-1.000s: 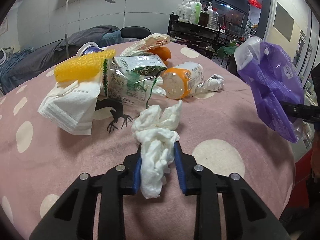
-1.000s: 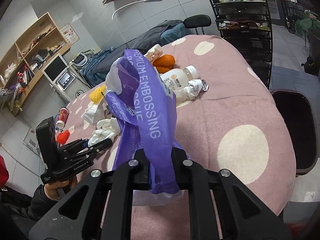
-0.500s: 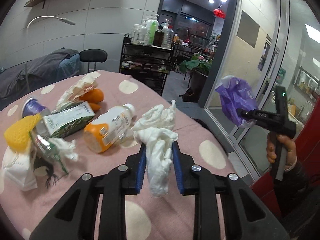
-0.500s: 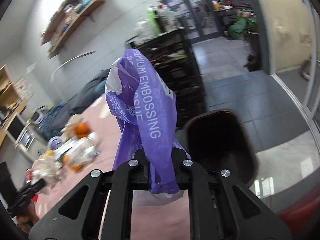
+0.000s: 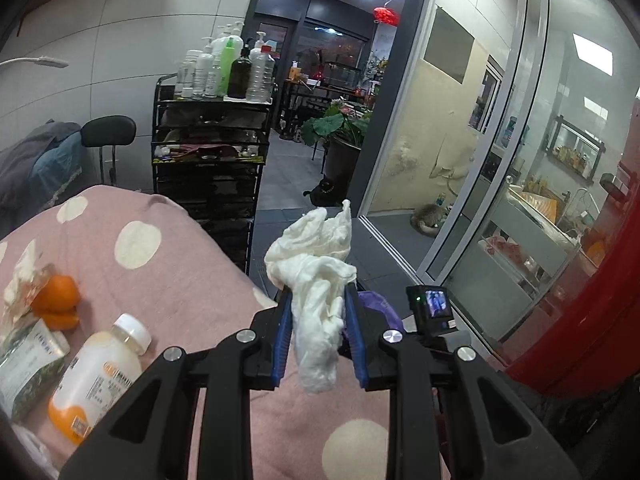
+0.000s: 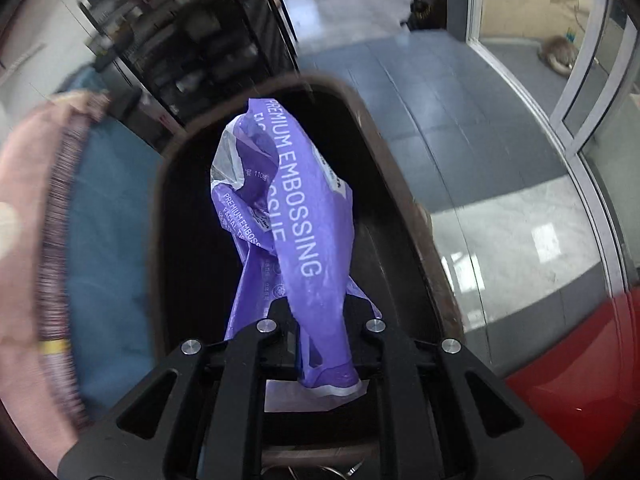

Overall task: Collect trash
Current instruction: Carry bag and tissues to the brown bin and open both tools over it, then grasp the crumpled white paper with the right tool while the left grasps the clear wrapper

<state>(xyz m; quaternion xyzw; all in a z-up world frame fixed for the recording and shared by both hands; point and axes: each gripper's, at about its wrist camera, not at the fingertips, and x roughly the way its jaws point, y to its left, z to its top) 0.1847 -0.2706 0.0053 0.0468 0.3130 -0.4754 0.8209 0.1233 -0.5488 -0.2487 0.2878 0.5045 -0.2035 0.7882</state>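
Note:
My left gripper is shut on a crumpled white tissue and holds it in the air past the right edge of the pink dotted table. My right gripper is shut on a purple plastic tissue wrapper and holds it right above the open dark trash bin on the floor. A bit of the purple wrapper and the right gripper's camera show behind my left fingers.
On the table at the left lie an orange-capped plastic bottle, orange peel and a green packet. A black cart with bottles stands behind. Glass doors are at the right.
Both grippers swung right, away from the table. The right one with the purple wrapper tipped down over the bin. The left one carried the tissue toward the table's edge.

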